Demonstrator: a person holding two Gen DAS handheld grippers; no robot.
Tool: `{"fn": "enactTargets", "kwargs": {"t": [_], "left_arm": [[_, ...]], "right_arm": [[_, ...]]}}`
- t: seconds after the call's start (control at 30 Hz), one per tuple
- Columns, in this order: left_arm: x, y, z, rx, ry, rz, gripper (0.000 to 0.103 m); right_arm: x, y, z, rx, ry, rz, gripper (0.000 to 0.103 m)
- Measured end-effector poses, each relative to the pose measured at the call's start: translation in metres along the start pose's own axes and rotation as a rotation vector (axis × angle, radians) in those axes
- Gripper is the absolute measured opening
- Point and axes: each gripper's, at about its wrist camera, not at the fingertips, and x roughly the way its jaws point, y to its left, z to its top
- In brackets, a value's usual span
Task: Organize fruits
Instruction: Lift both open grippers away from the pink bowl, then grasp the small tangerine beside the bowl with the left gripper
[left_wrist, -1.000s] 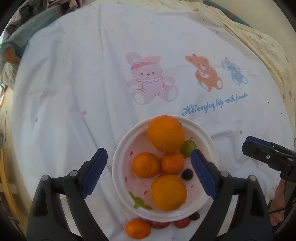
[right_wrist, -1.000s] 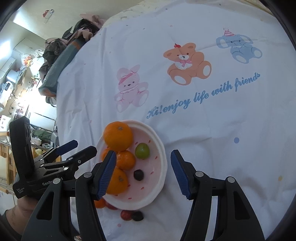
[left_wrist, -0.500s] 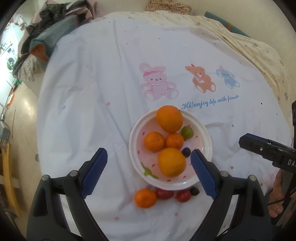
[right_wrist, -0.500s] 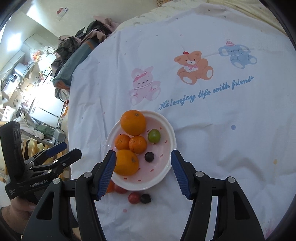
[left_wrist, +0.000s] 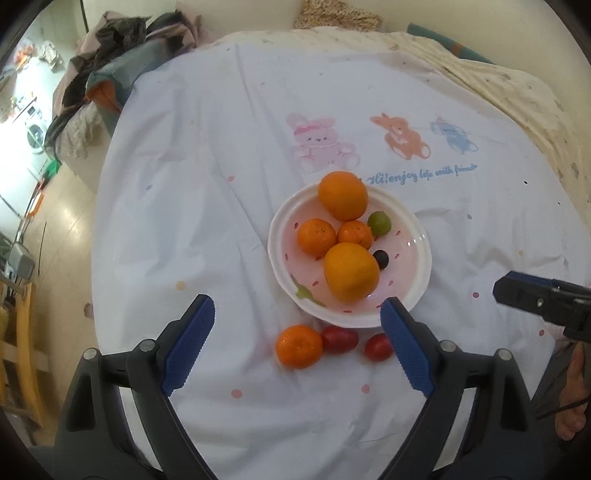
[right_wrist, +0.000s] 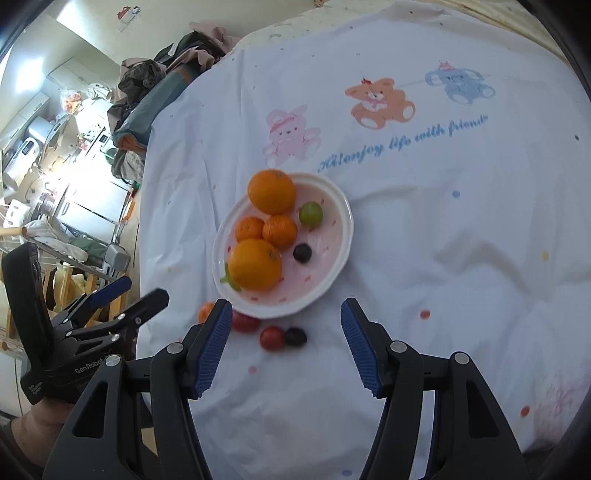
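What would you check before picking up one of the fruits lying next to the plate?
1. Left gripper empty, jaws apart: ok.
2. Right gripper empty, jaws apart: ok.
3. Loose fruits in sight, namely small orange, two red fruits, dark fruit: ok.
4. Loose fruits apart enough for a single grasp: not ok, they sit close together.
5. Room left on plate: ok.
6. Fruit softness: cannot tell.

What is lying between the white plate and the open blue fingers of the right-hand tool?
In the right wrist view, small fruits lie on the cloth there: two red tomatoes and a dark grape, between plate and right gripper.
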Motion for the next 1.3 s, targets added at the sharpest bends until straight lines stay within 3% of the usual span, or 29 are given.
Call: {"fn": "enactTargets", "kwargs": {"t": [0.13, 0.4, 0.6, 0.67, 0.73, 1.07, 1.13, 1.2, 1.3], "left_arm": [[-0.001, 0.004, -0.003, -0.008, 0.001, -0.029, 0.089], [0.031, 0.032, -0.014, -0.130, 0.156, -0.026, 0.089], [0.060, 0.017, -0.033, -0.026, 0.279, 0.001, 0.086], [0.066, 0.007, -0.037, 0.023, 0.292, 0.001, 0.084], [0.068, 0.002, -0.038, 0.046, 0.297, -0.009, 0.075], [0.094, -0.006, -0.030, 0.105, 0.336, 0.011, 0.072], [0.097, -0.005, -0.031, 0.102, 0.350, -0.001, 0.062], [0.099, -0.004, -0.029, 0.084, 0.355, -0.019, 0.058], [0.099, -0.002, -0.030, 0.063, 0.369, -0.055, 0.039]], "right_arm": [[0.003, -0.006, -0.007, 0.031, -0.007, -0.027, 0.065], [0.017, -0.013, -0.001, 0.088, -0.005, -0.049, 0.065], [0.022, -0.014, 0.000, 0.109, 0.012, -0.031, 0.065], [0.022, -0.014, 0.000, 0.109, 0.017, -0.027, 0.065], [0.022, -0.015, 0.001, 0.119, 0.021, -0.017, 0.065], [0.030, -0.014, 0.001, 0.117, 0.057, -0.001, 0.067], [0.031, -0.011, 0.001, 0.104, 0.058, -0.008, 0.067], [0.032, -0.008, 0.001, 0.087, 0.060, -0.025, 0.067], [0.034, -0.007, 0.001, 0.079, 0.065, -0.029, 0.067]]}}
